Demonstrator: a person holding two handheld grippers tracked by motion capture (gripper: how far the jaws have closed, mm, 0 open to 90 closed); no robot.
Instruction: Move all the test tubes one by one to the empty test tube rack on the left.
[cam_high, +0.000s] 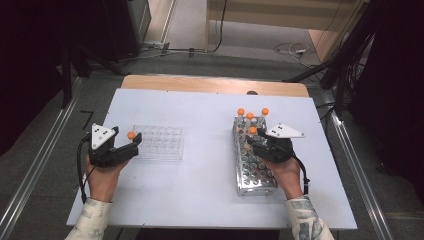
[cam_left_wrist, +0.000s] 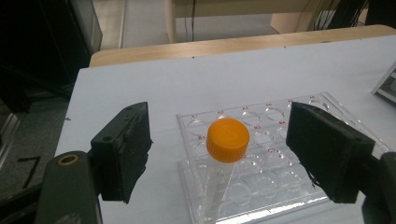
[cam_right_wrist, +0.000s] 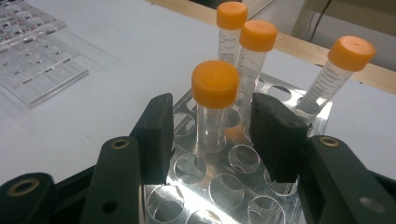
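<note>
A clear tube with an orange cap stands in a near-corner well of the clear well plate. My left gripper is open around it, with both black pads well clear of the tube. In the high view the left gripper sits at the left end of the clear well plate. My right gripper straddles another orange-capped tube standing in the metal rack, with a small gap on each side. From above, the right gripper is over the metal rack.
Three more orange-capped tubes stand at the rack's far end, just behind the straddled one. The white table top lies between plate and rack. A wooden strip edges the far side, with dark stands and cables beyond.
</note>
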